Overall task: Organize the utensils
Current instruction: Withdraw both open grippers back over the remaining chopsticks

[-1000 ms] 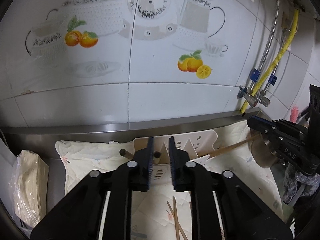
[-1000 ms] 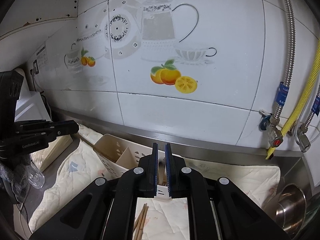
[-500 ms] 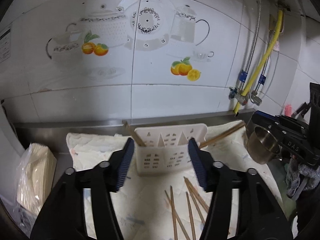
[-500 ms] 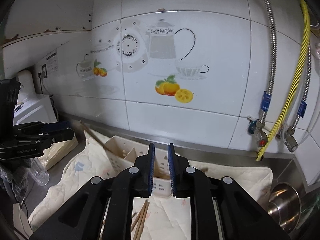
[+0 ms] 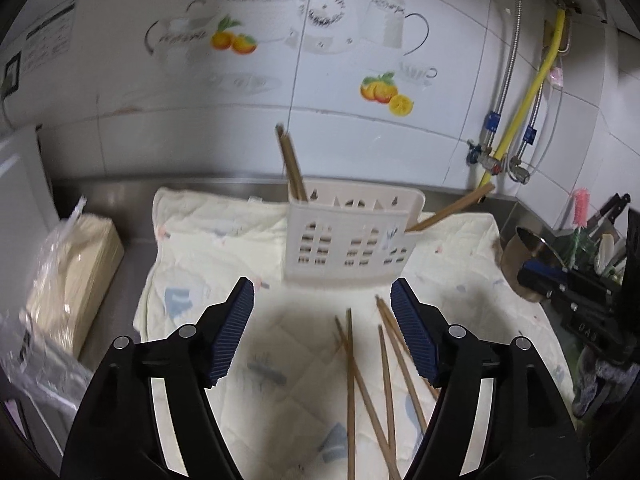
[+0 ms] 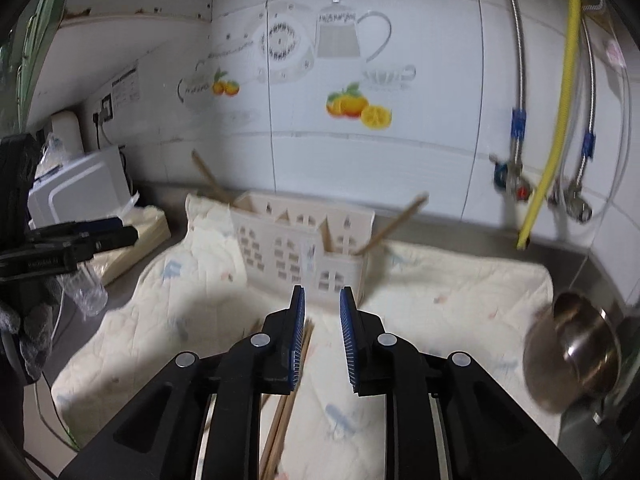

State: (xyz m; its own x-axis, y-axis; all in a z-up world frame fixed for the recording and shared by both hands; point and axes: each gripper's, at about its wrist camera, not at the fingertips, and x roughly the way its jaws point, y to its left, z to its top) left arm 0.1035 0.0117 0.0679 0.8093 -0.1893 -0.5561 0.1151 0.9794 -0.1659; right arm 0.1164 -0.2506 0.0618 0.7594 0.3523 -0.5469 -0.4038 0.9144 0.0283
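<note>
Left wrist view: my left gripper [image 5: 322,328] stands wide, jaws just opened, nothing between the pads. Below and ahead, loose wooden chopsticks [image 5: 374,376] lie fanned on the cream quilted cloth [image 5: 208,256], most of them nearer my right-side pad. Beyond them stands the white perforated utensil caddy [image 5: 348,240], upright on the cloth near the steel backsplash ledge. One chopstick [image 5: 292,164] already stands in its far-left compartment, leaning toward the wall; another [image 5: 452,210] leans out of the right end.

Right wrist view: my right gripper [image 6: 322,334] has jaws parted only narrowly, just easing open, empty. A small bundle of chopsticks [image 6: 288,392] runs under its left finger, partly hidden by the gripper body. A steel pot [image 6: 572,356] sits at the right edge of the cloth, clear of the work.

Step in hand, as I judge it: picking up the next loose chopstick for the caddy.

Notes for doing it well:
- Sticks cross each other; choose one lying apart, or grip near an end where they splay.
- Bring pads down square across the shaft, not along it.
- Cloth is soft; press lightly so the pads don't pinch fabric too.
- Right jaws likely need more opening before descending.
- Caddy looks light; lower sticks in, don't push sideways.
</note>
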